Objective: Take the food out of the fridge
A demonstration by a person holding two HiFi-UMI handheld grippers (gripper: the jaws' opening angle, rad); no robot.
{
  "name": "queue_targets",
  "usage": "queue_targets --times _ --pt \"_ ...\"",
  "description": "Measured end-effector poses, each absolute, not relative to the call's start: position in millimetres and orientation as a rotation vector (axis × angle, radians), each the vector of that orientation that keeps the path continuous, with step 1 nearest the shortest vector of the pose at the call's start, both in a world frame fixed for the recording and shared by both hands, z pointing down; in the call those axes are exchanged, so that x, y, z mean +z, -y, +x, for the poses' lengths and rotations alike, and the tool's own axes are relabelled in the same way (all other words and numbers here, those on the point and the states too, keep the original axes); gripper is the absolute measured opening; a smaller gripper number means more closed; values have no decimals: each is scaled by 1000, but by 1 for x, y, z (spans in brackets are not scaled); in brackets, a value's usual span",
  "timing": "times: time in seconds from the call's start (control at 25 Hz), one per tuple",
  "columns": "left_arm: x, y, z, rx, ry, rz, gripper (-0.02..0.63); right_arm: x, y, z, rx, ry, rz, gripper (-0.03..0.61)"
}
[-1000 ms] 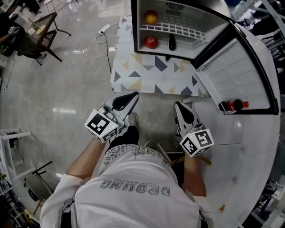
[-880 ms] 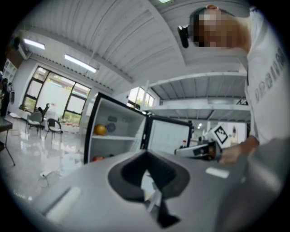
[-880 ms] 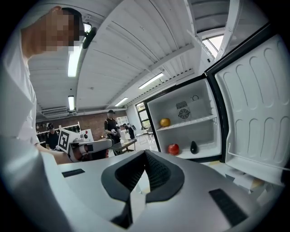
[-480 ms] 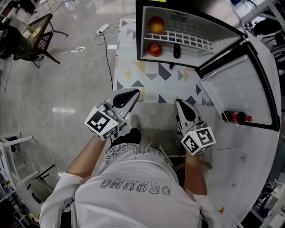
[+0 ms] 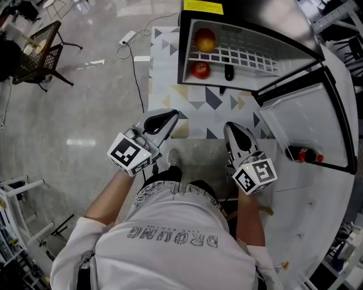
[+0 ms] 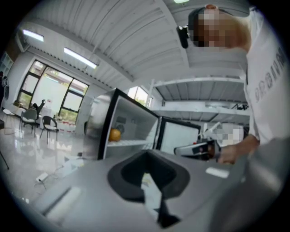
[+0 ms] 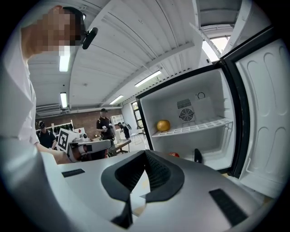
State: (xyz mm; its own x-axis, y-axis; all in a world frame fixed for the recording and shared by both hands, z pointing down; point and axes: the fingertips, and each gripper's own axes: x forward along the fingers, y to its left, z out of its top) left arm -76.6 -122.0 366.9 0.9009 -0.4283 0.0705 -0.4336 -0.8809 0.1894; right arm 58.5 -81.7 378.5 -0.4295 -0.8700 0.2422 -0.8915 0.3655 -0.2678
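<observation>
The fridge [image 5: 190, 11] stands open ahead of me. An orange [image 5: 205, 41] lies on its wire shelf, and a red apple [image 5: 199, 69] and a dark upright item [image 5: 228, 72] sit below. My left gripper [image 5: 169, 116] and right gripper [image 5: 230, 126] are held side by side, short of the fridge, both shut and empty. The left gripper view shows its jaws [image 6: 147, 156] closed, with the orange [image 6: 115, 134] far ahead. Past the closed jaws in the right gripper view [image 7: 146, 153] I see the orange [image 7: 163, 125], apple [image 7: 174, 154] and dark item [image 7: 198, 155].
The fridge door [image 5: 309, 122] swings open to the right with a red-capped bottle [image 5: 303, 154] in its rack. A patterned mat [image 5: 193, 107] lies before the fridge. A cable and power strip [image 5: 127, 38] and a chair [image 5: 39, 48] sit at the left. People [image 7: 105, 127] stand far off.
The fridge and mat have come closer in the head view as the person steps forward. Both grippers have advanced with the body and stay shut.
</observation>
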Motion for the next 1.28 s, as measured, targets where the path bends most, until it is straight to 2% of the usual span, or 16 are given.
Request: queue_targets --times 0.64,1.28 --pt "379 158 -72 68 717 2830 8 388 127 64 583 2569 1601 0" --pt "399 184 -37 126 986 2712 8 420 198 96 542 2641 1337 0"
